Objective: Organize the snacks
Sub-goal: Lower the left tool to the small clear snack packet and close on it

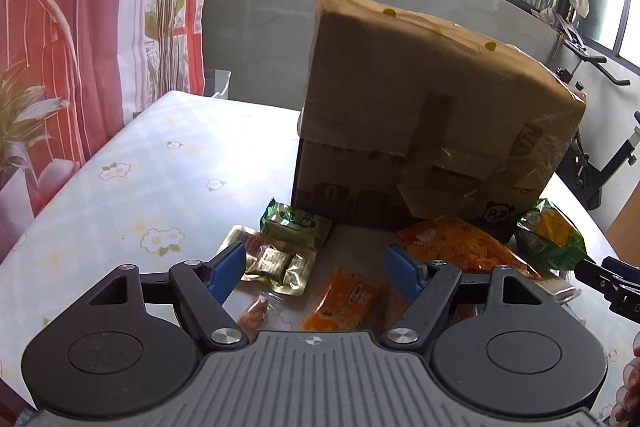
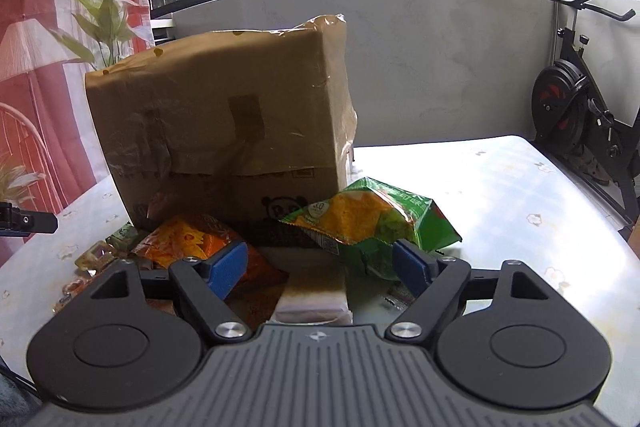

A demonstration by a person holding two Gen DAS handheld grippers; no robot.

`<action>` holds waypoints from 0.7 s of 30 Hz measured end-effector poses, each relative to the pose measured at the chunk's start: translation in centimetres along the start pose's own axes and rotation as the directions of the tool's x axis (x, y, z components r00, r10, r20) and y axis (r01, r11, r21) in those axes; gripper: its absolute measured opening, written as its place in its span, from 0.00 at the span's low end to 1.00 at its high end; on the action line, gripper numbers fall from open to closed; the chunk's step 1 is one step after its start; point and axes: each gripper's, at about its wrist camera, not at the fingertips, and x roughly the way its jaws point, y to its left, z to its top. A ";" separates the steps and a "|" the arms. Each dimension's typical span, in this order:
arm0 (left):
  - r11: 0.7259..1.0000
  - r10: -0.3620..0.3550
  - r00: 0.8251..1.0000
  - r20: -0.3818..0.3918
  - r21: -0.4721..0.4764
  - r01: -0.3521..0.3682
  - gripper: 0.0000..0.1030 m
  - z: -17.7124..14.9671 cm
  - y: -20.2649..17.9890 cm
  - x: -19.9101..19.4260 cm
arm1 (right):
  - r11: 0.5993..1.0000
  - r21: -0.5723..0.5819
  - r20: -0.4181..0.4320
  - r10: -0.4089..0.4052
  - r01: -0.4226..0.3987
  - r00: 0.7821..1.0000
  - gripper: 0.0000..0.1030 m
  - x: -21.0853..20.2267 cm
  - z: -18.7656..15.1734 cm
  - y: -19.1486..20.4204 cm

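Snack packets lie in front of a tall cardboard box (image 1: 420, 115) on the table. In the left wrist view: a small green packet (image 1: 296, 225), a clear pack of wrapped pieces (image 1: 276, 265), a small orange packet (image 1: 344, 301), a large orange bag (image 1: 460, 243) and a green bag (image 1: 550, 233). My left gripper (image 1: 316, 273) is open above the small packets. In the right wrist view my right gripper (image 2: 320, 267) is open over a white-wrapped packet (image 2: 316, 297), between the orange bag (image 2: 192, 241) and the green bag (image 2: 368, 219), with the box (image 2: 224, 119) behind.
The table has a pale floral cloth (image 1: 140, 179) that also shows in the right wrist view (image 2: 500, 195). A red patterned curtain (image 1: 60, 47) hangs at the left. An exercise bike (image 2: 580, 115) stands right of the table. A grey wall and windows lie behind.
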 end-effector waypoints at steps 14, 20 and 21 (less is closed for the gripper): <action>0.995 0.065 0.998 -0.021 -0.073 -0.066 0.72 -1.5 2.7 0.3 | 0.994 -0.092 -0.033 0.050 -0.053 0.998 0.77 0.8 -2.6 2.5; 0.994 0.102 0.993 -0.065 -0.027 -0.104 0.70 -2.1 3.1 1.0 | 0.994 -0.101 -0.031 0.040 -0.043 0.999 0.77 1.0 -2.9 3.0; 0.994 0.110 0.992 -0.069 -0.014 -0.112 0.67 -2.1 3.1 1.2 | 0.994 -0.100 -0.031 0.040 -0.043 0.999 0.77 1.0 -2.9 2.9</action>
